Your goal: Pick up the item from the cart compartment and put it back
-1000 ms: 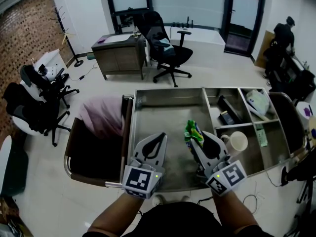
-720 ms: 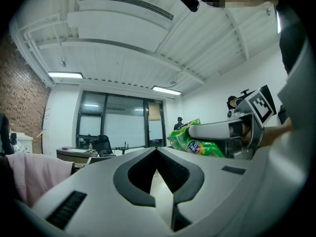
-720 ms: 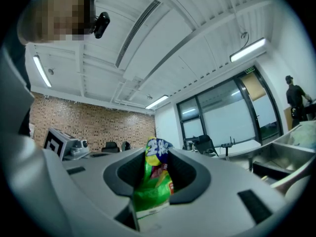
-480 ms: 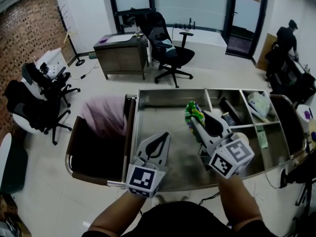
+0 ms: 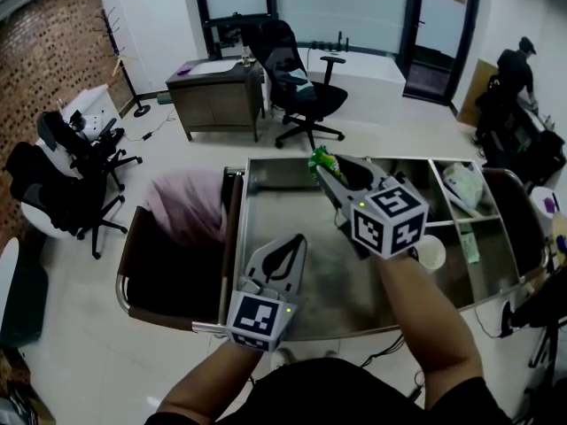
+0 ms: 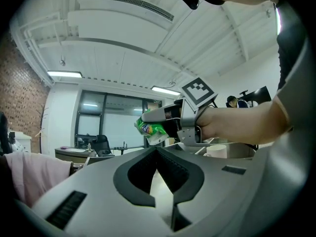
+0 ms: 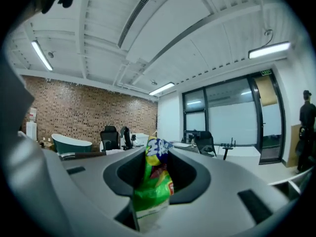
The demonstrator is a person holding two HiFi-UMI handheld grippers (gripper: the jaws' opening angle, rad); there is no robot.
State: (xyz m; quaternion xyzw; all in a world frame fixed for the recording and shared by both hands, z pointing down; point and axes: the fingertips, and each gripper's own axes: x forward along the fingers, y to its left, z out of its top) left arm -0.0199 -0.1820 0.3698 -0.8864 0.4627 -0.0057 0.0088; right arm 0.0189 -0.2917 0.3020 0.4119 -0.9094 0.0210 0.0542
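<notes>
Right hand-held gripper (image 5: 325, 172) is closed on the green snack packet (image 5: 319, 158), long axis along the jaws, above the far part of the large compartment (image 5: 283, 220) of the cart (image 5: 232, 228), which lies straight below. Left hand-held gripper (image 5: 289, 242), shut and empty, is nearer.

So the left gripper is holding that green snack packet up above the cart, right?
Not quite. It is the right gripper that holds the green snack packet up above the cart. The right gripper view shows the packet pinched in its jaws. The left gripper holds nothing.
</notes>
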